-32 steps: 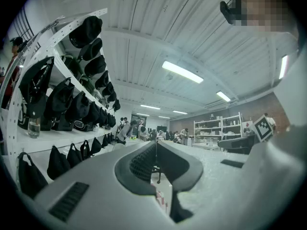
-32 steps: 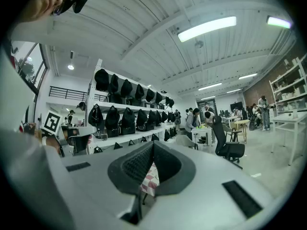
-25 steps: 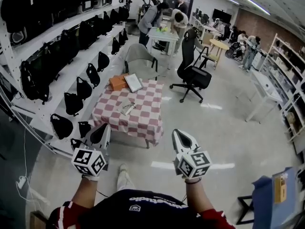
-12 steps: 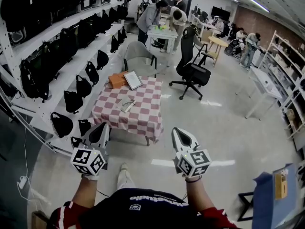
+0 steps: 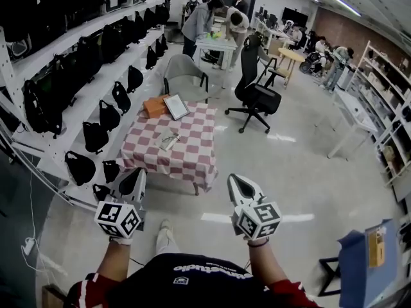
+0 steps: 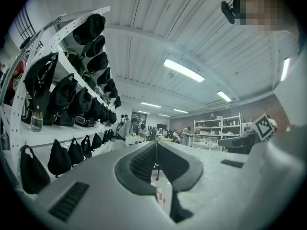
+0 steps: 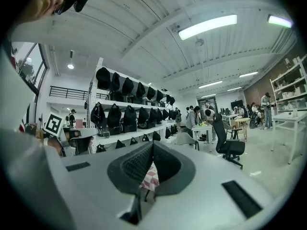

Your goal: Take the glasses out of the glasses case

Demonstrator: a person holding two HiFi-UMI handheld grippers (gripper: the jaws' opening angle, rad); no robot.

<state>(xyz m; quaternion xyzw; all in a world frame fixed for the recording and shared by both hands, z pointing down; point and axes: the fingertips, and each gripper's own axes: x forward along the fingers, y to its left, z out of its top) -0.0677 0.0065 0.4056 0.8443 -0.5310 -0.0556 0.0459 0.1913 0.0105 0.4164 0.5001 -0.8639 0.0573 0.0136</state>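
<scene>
Left gripper [image 5: 136,179]: held up near the person, jaws closed tip to tip, nothing between them.
Right gripper [image 5: 238,185]: held up level with the left, jaws closed, empty.
Table [image 5: 196,162]: red-and-white checked cloth, farther off, well apart from both grippers.
Glasses case [image 5: 169,140]: pale, lying near the middle of the table; too small to tell whether its lid is open.
Orange box [image 5: 154,106] and framed board [image 5: 176,106]: side by side at the table's far edge.
Grey chair [image 5: 185,76]: beyond the table.
Shelves [image 5: 96,50]: left, hung with black bags.
</scene>
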